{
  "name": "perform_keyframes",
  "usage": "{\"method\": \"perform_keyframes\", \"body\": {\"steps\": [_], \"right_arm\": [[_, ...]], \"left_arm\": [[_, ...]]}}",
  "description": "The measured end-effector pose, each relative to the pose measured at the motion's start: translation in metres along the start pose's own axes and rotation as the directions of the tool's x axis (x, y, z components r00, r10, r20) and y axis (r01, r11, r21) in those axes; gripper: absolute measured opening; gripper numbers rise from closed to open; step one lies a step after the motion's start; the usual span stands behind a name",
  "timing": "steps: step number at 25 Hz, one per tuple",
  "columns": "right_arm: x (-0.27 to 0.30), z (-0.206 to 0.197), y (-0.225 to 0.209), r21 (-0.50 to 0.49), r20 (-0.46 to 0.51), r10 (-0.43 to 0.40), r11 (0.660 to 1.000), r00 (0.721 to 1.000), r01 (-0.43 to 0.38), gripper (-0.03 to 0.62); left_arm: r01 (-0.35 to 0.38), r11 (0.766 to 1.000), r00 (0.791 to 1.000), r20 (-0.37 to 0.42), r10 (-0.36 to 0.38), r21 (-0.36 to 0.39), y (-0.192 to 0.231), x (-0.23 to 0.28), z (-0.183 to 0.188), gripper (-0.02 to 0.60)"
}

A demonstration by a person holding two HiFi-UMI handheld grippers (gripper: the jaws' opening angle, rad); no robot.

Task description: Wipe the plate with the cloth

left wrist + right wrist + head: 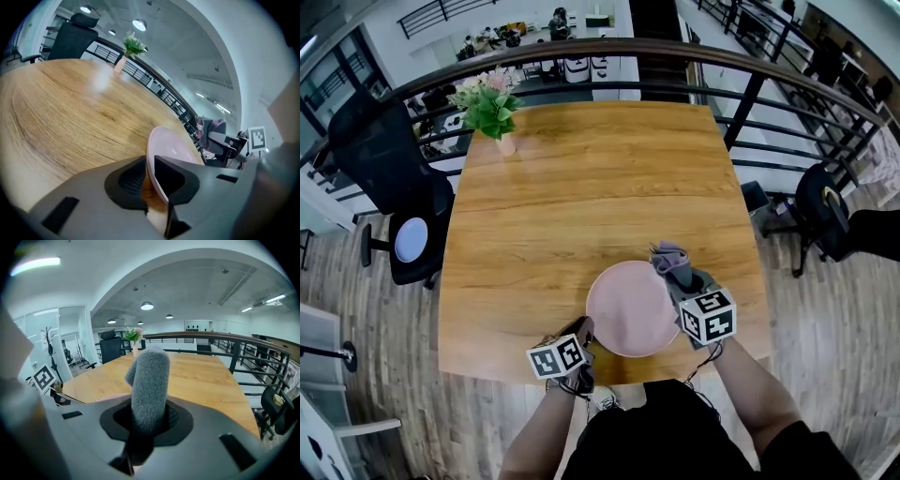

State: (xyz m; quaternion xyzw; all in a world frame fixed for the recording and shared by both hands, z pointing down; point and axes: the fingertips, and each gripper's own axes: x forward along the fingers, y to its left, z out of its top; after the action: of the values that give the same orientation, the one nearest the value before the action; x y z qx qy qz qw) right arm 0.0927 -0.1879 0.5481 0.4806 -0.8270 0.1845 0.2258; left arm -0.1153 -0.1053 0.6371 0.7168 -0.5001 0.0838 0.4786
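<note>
Two grippers in play, one plate, one cloth. The left gripper (150, 177) has its jaws nearly closed, pinching the near rim of the pink plate (630, 307), one jaw above the rim and one beneath. The right gripper (147, 423) is clamped tight on the grey cloth (150, 380), which sticks up in a fat roll straight ahead of its jaws.

From the head view, the plate lies between the two grippers at the near edge of the single wooden table (581, 187). The cloth is at the plate's far right rim, just ahead of the right gripper. One potted plant (490, 105) stands well ahead of the left gripper, at the table's far left corner. Two black chairs: one (389, 178) out beyond the left gripper, one (825, 211) off to the right gripper's side.

Hard to see: the plate's pinched rim disappears inside the left jaws, and I can't tell if that edge is lifted off the wood. The cloth's lower end is swallowed between the right jaws. In the right gripper view, only a pale sliver of plate peeks out behind the cloth.
</note>
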Motion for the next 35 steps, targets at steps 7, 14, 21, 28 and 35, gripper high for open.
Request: {"method": "perform_keyframes", "body": {"steps": [7, 14, 21, 28, 35], "right_arm": [[-0.046, 0.025, 0.027, -0.047, 0.122, -0.06, 0.997, 0.991, 0.066, 0.072], [-0.099, 0.042, 0.06, -0.125, 0.224, -0.096, 0.984, 0.97, 0.126, 0.072], [-0.139, 0.028, 0.086, -0.088, 0.265, -0.095, 0.989, 0.96, 0.122, 0.072], [-0.164, 0.004, 0.09, -0.027, 0.251, -0.06, 0.997, 0.966, 0.068, 0.072], [-0.197, -0.011, 0.083, -0.045, 0.248, 0.017, 0.999, 0.969, -0.007, 0.072]], "left_arm": [[-0.028, 0.97, 0.986, 0.169, -0.014, 0.24, -0.023, -0.067, 0.047, 0.038], [-0.101, 0.823, 0.915, 0.377, -0.144, 0.56, -0.085, -0.149, 0.091, 0.025], [-0.142, 0.721, 0.882, 0.418, -0.219, 0.679, -0.111, -0.184, 0.078, 0.024], [-0.09, 0.739, 0.911, 0.355, -0.209, 0.667, -0.123, -0.185, 0.024, 0.021], [-0.075, 0.768, 0.929, 0.325, -0.179, 0.636, -0.152, -0.178, -0.031, 0.021]]}}
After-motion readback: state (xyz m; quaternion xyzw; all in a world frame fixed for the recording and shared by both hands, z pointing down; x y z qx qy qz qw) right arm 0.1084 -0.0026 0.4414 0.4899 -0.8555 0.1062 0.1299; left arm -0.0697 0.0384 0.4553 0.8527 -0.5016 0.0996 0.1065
